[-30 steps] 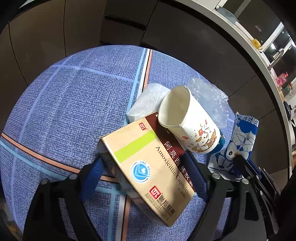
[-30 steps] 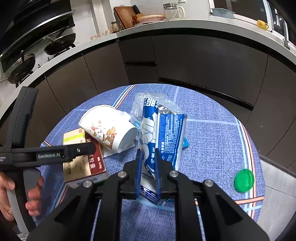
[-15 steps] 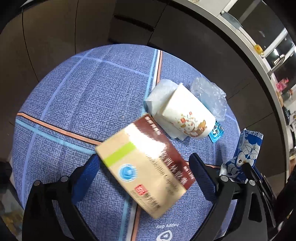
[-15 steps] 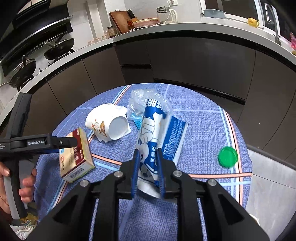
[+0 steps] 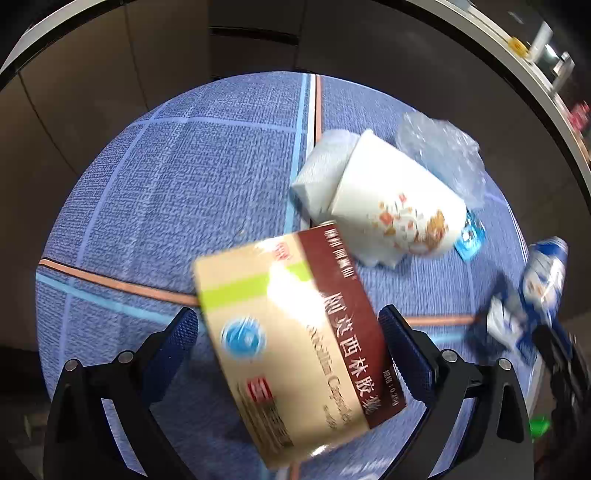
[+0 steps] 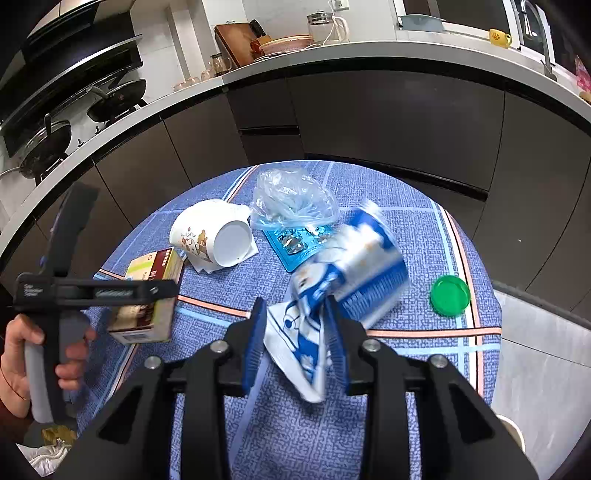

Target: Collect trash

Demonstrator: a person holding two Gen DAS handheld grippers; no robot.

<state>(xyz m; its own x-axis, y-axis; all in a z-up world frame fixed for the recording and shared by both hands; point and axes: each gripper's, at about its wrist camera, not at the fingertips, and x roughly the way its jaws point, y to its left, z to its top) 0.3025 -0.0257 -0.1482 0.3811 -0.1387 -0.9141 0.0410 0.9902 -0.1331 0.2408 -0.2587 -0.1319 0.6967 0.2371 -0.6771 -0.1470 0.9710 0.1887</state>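
Note:
My left gripper (image 5: 288,332) is shut on the amoxicillin box (image 5: 295,343), a tan and maroon carton held above the round blue table (image 5: 166,184); the box also shows in the right wrist view (image 6: 147,295). My right gripper (image 6: 295,336) has its jaws parted around a blue and white wrapper (image 6: 332,280), which hangs loose and blurred between them. A white paper cup (image 6: 210,238) lies on its side on a napkin. A clear plastic bag (image 6: 291,201), a blue pill blister (image 6: 299,240) and a green lid (image 6: 450,295) lie on the table.
Dark kitchen cabinets (image 6: 369,118) curve behind the table. The counter holds pans (image 6: 114,99) and a kettle (image 6: 325,26). A hand (image 6: 22,354) holds the left gripper's handle. Grey floor tiles (image 6: 535,350) lie to the right.
The right jaws have opened and the wrapper has tilted over, slipping loose. The left gripper has lifted the box higher off the table and swung it.

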